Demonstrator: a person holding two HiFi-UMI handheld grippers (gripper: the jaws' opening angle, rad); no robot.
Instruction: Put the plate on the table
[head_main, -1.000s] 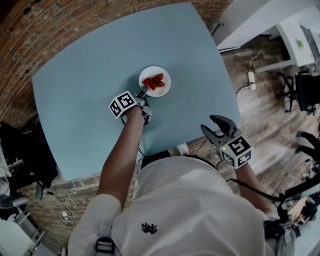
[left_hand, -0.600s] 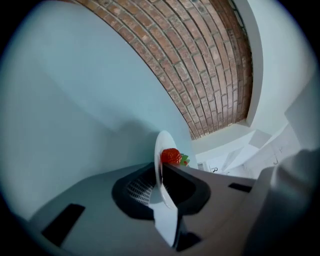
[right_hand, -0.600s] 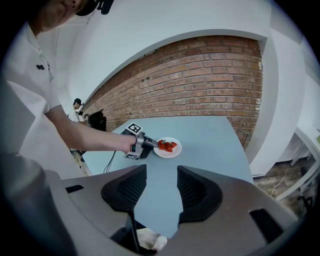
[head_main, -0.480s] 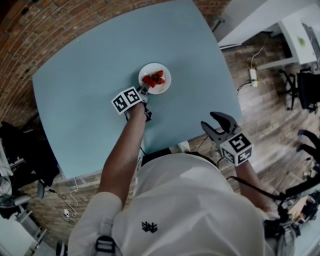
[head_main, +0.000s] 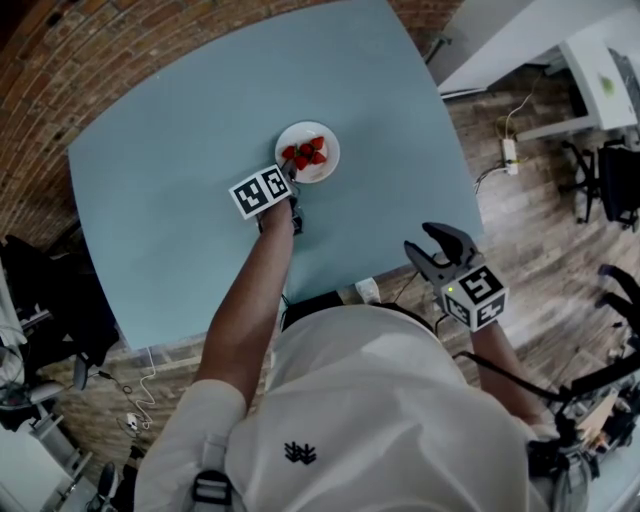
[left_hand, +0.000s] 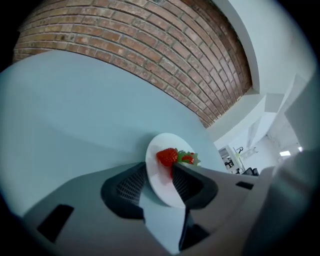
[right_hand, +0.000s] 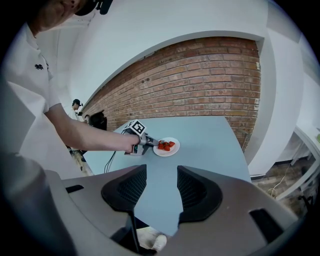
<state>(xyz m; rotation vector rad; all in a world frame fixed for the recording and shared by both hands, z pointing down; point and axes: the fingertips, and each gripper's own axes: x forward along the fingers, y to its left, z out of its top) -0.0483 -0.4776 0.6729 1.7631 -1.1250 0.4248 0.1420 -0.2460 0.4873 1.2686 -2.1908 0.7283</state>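
Note:
A small white plate (head_main: 322, 165) with several strawberries (head_main: 306, 152) lies flat on the light blue table (head_main: 180, 120). My left gripper (head_main: 290, 172) reaches to the plate's near rim, with its marker cube just behind. In the left gripper view the plate (left_hand: 161, 186) sits between the two jaws, which are opening; the pads stand off its rim. The strawberries (left_hand: 167, 156) sit just past the fingertips. My right gripper (head_main: 438, 252) hangs off the table's near right edge, open, with nothing between its jaws. From the right gripper view the plate (right_hand: 172, 149) is far ahead.
A brick wall (right_hand: 200, 75) runs behind the table. The person's white shirt (head_main: 370, 420) fills the bottom of the head view. A cable and power strip (head_main: 505, 152) lie on the wooden floor at right, near a white desk (head_main: 590, 80).
The left gripper and the plate sit slightly farther up the table in the head view than a second ago. The right gripper has hardly moved.

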